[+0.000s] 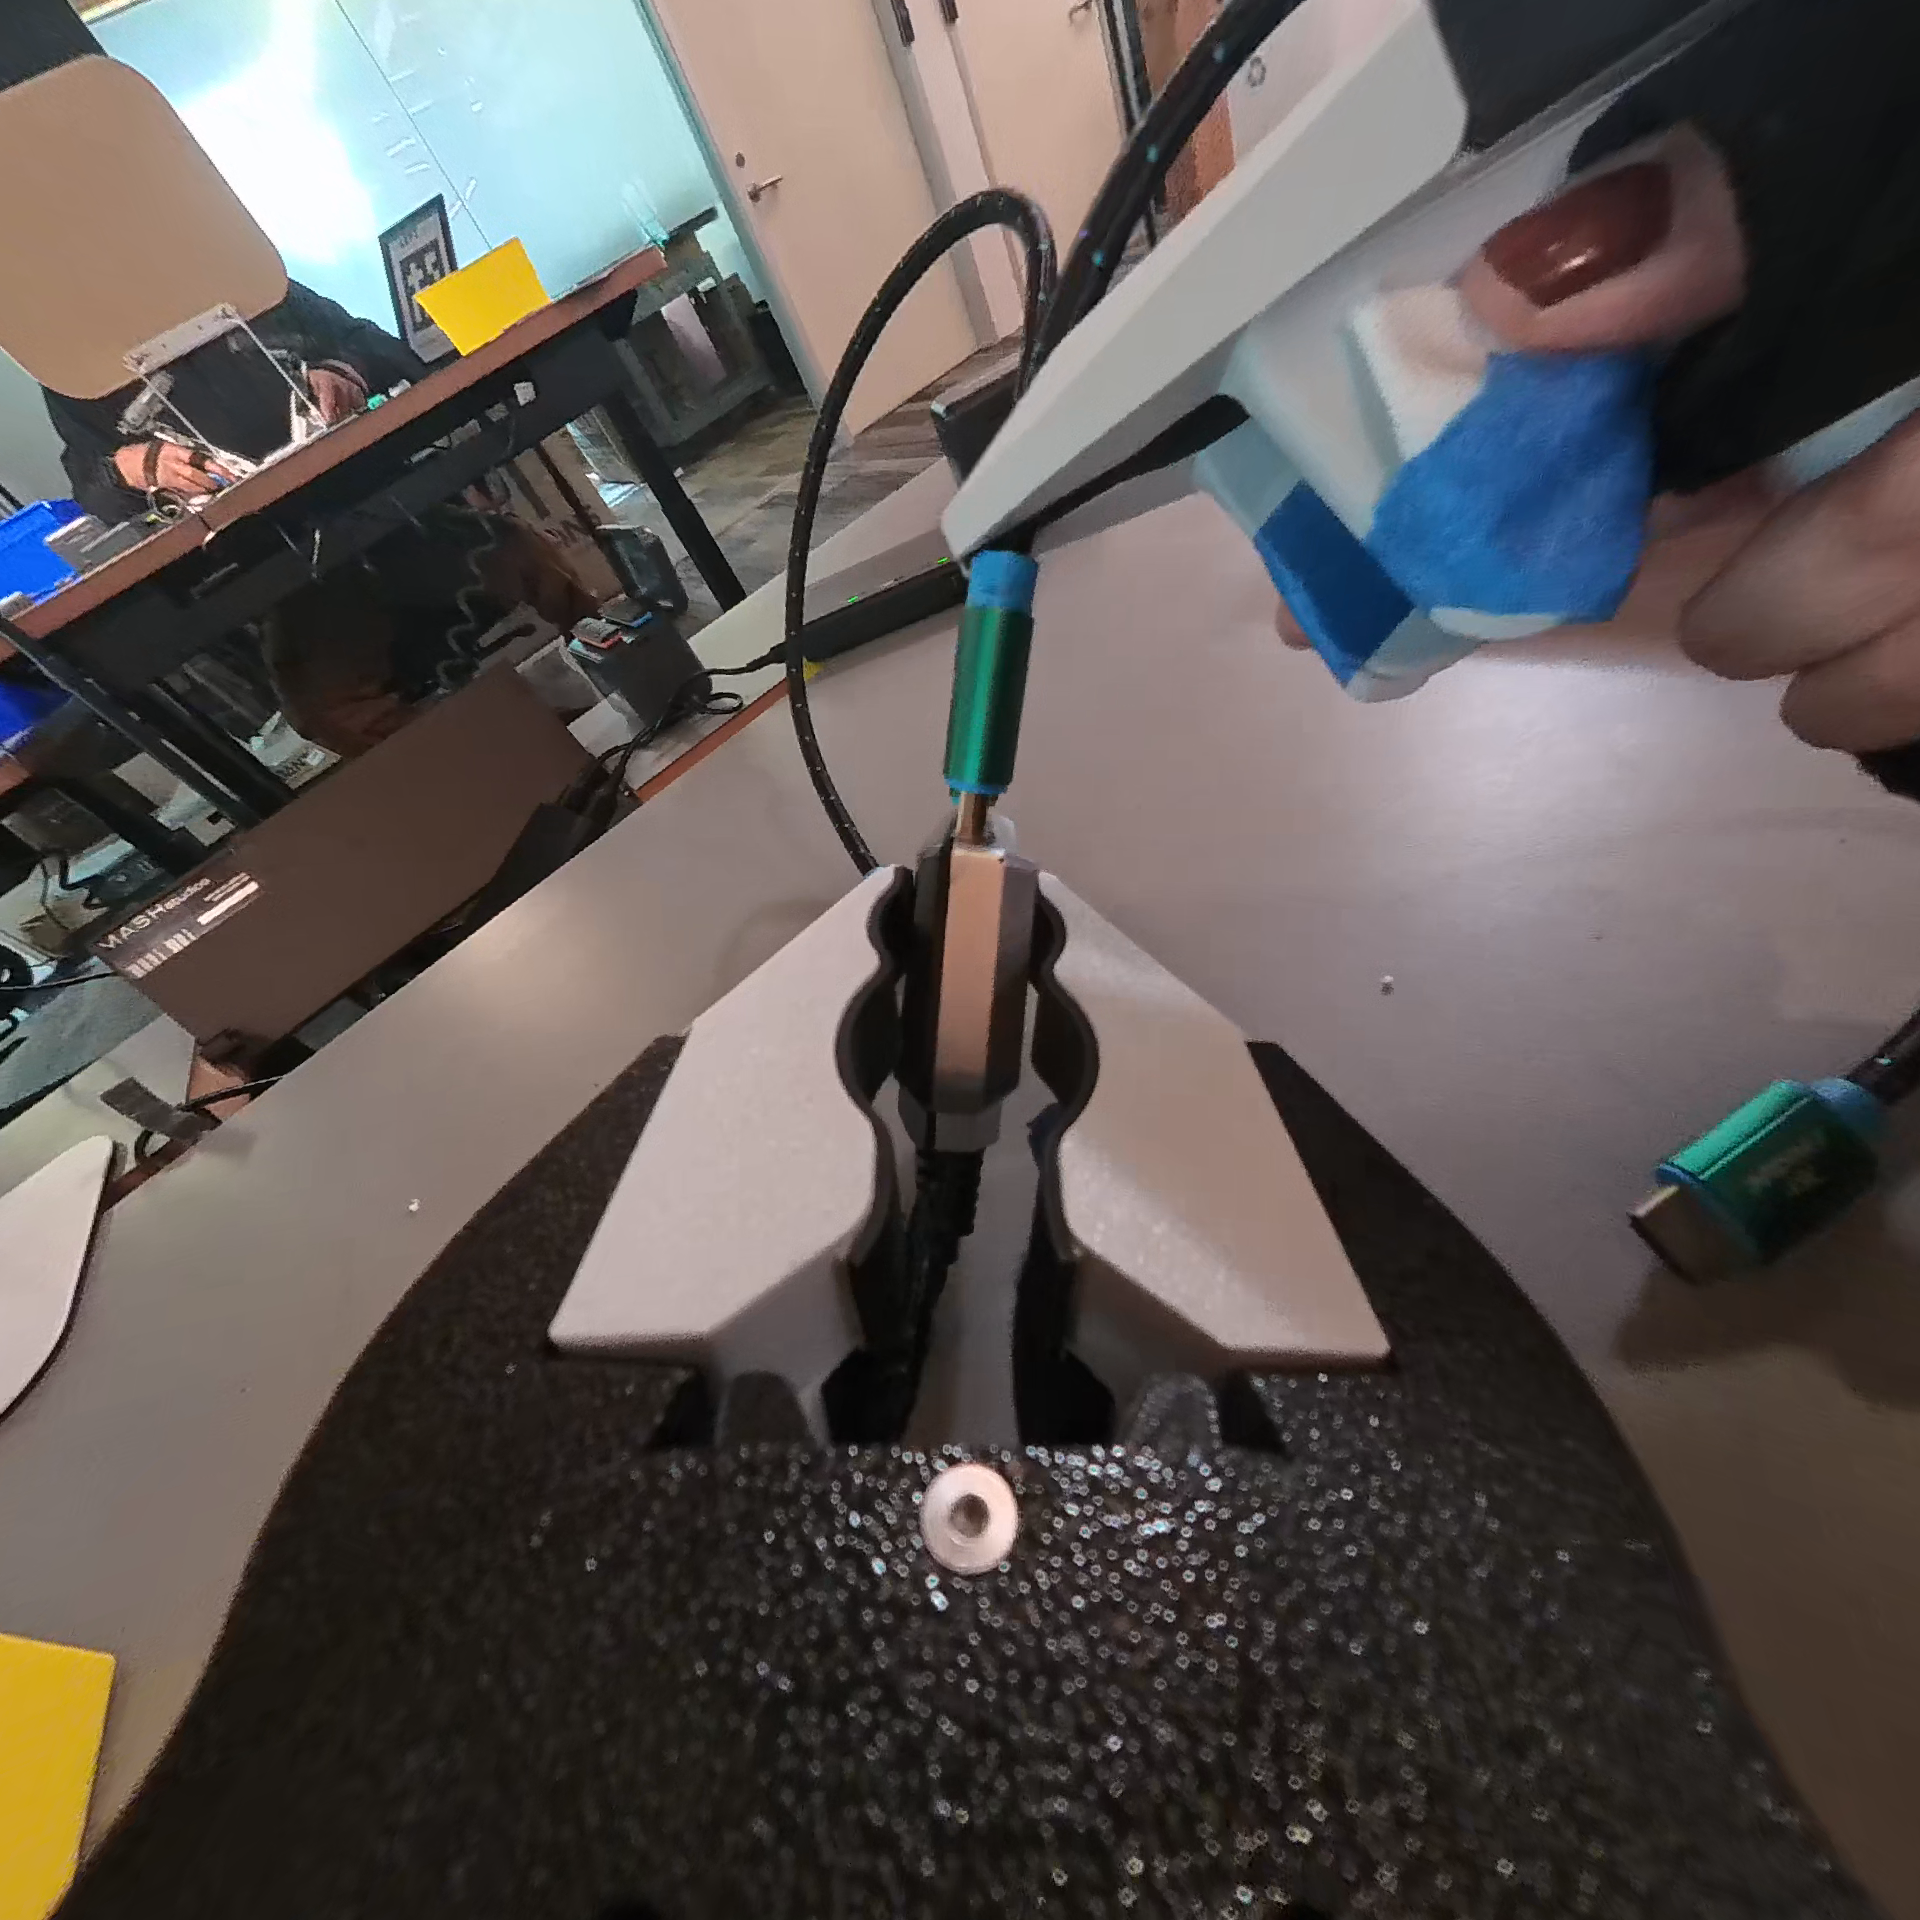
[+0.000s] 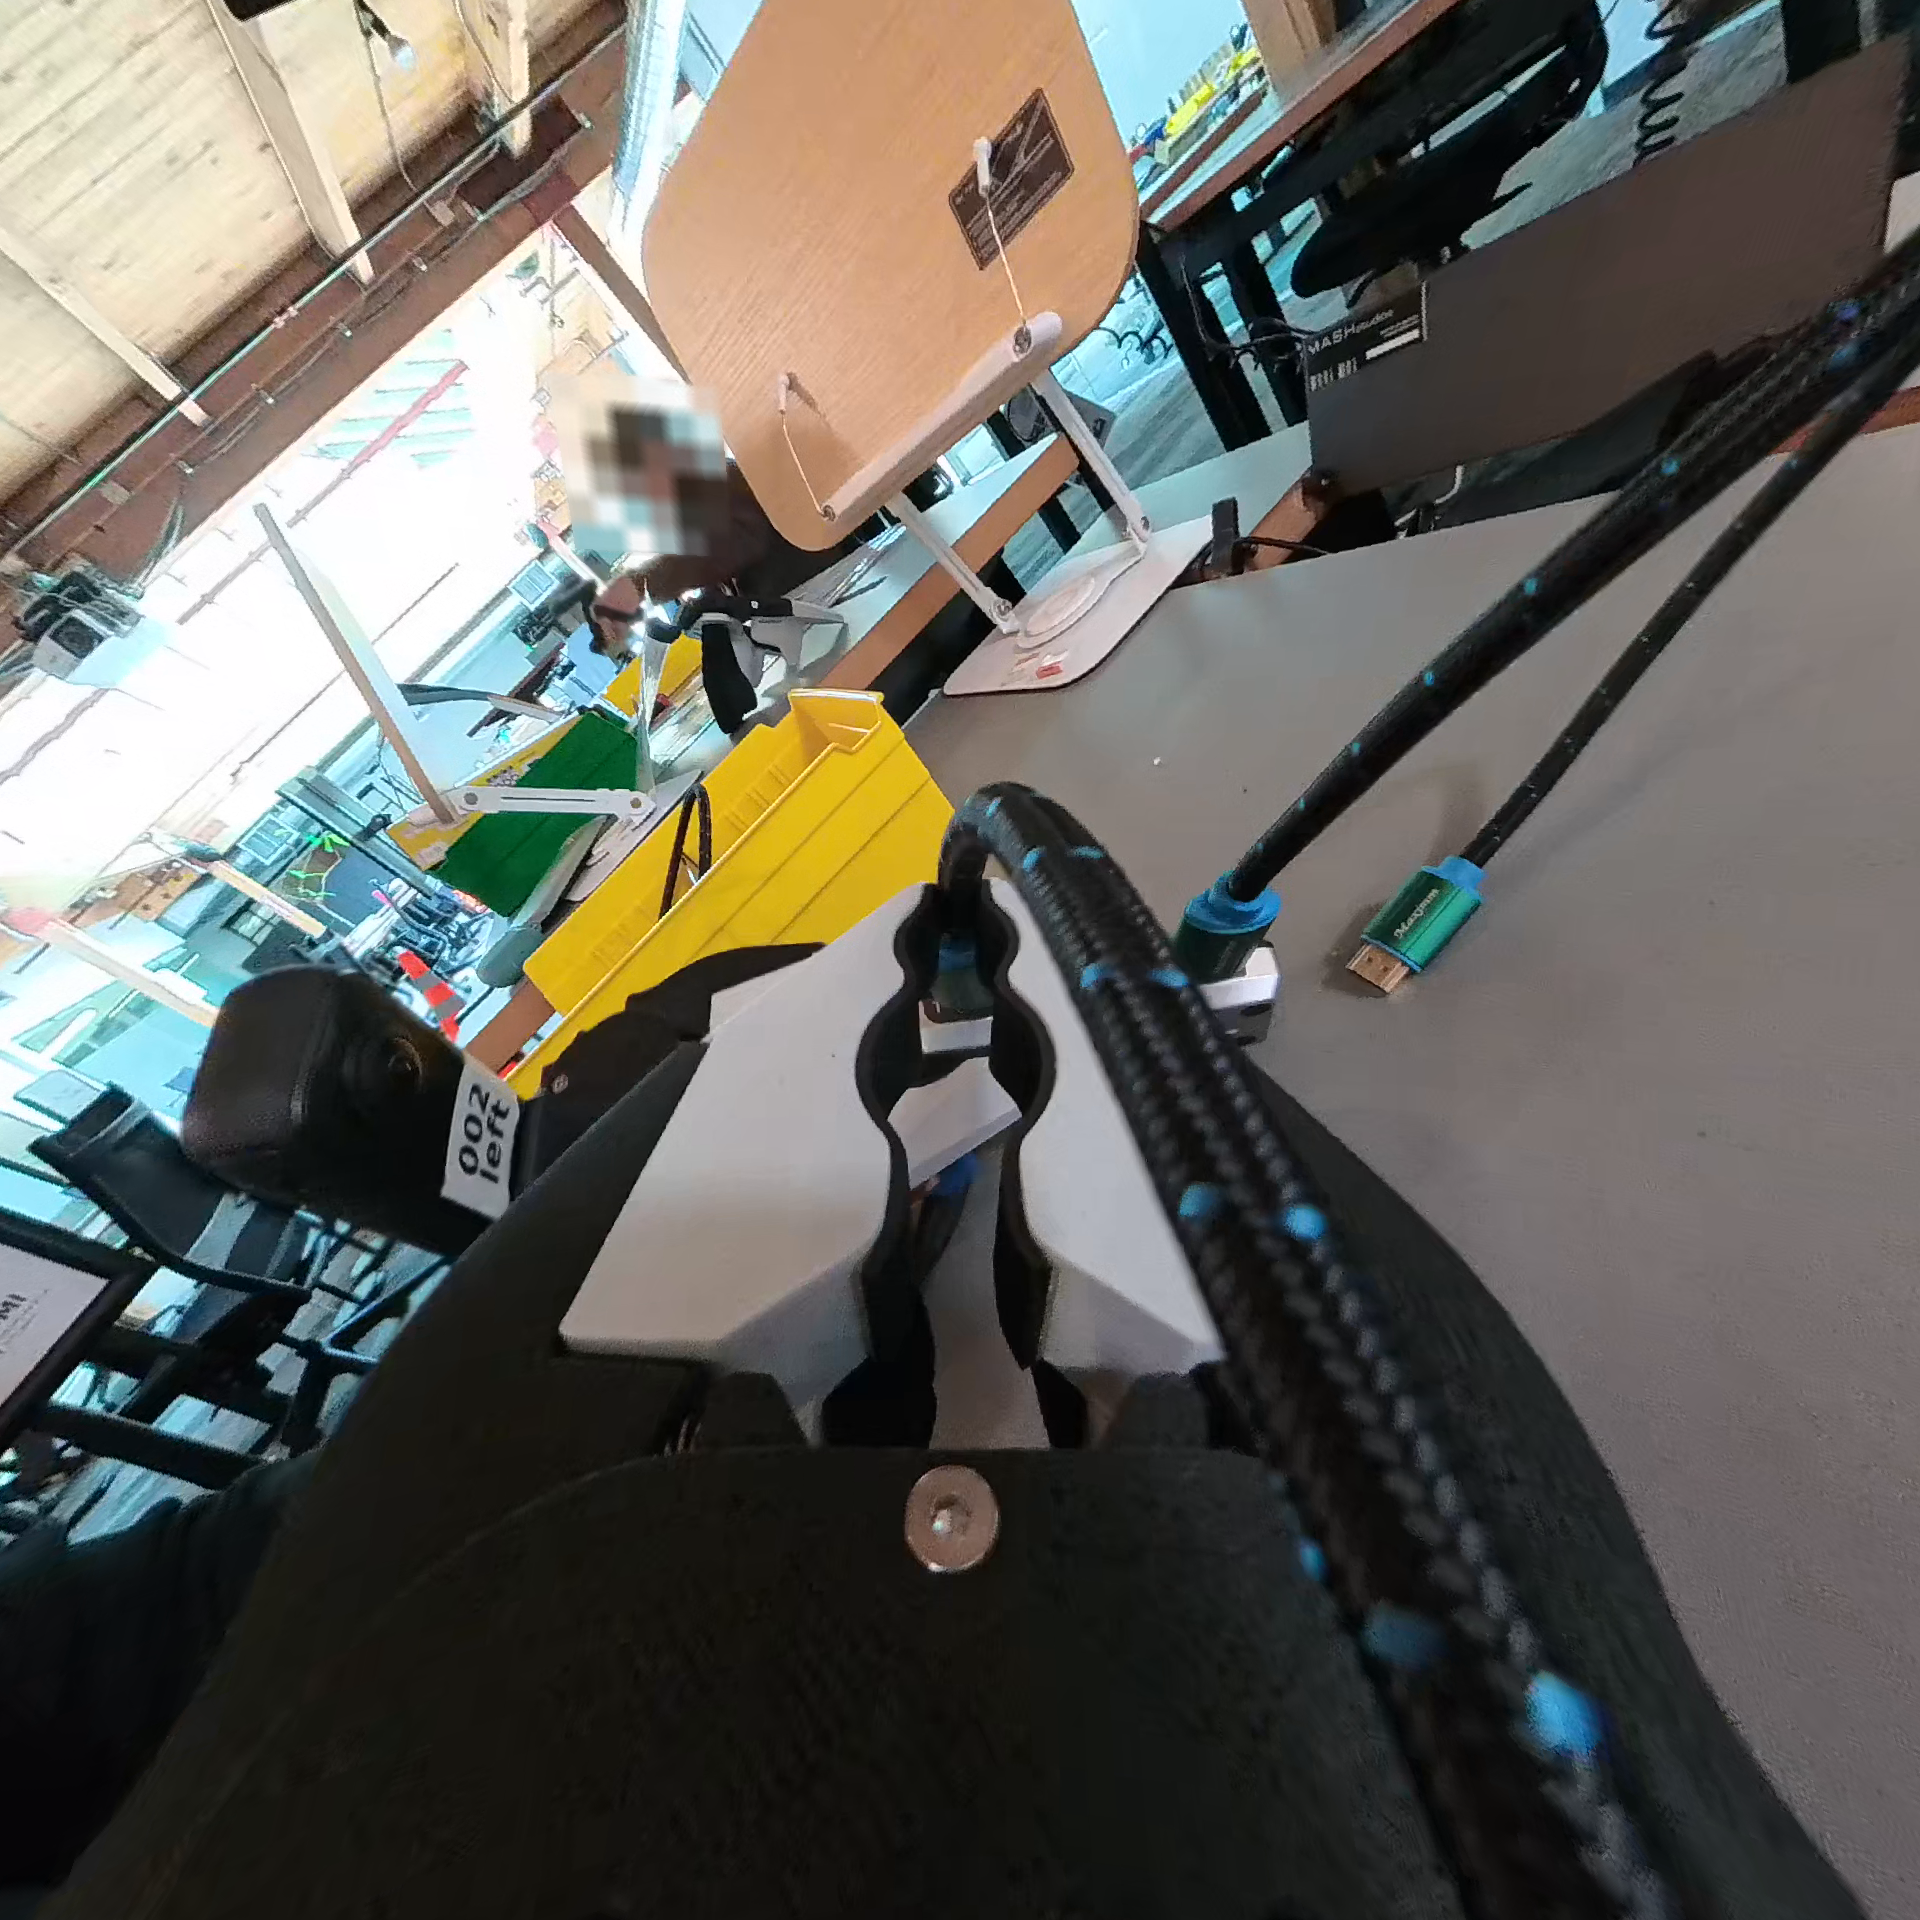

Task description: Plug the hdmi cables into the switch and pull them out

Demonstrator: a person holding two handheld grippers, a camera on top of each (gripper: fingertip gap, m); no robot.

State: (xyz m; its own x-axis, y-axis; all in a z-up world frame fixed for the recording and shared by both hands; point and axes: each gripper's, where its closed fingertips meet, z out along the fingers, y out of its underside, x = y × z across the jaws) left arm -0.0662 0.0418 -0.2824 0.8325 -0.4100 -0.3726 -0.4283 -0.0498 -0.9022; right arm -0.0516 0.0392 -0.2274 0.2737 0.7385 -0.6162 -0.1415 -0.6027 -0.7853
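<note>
Plugging step | left tool (image 1: pixel 961 904) squeezes silver switch (image 1: pixel 971 977) at 12 o'clock | right tool (image 2: pixel 961 966) pinches green plug (image 1: pixel 987 691), tip in port | keep straight, push slowly | spare plug (image 1: pixel 1766 1174) on desk (image 1: pixel 1351 831) at 3 o'clock

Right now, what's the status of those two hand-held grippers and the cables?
Left hand-held gripper clamps the silver switch. Right hand-held gripper grips a green HDMI plug at its port. Spare plug lies loose on the table.

Silver switch (image 1: pixel 971 987), green plugs (image 1: pixel 987 691) inserted
</note>
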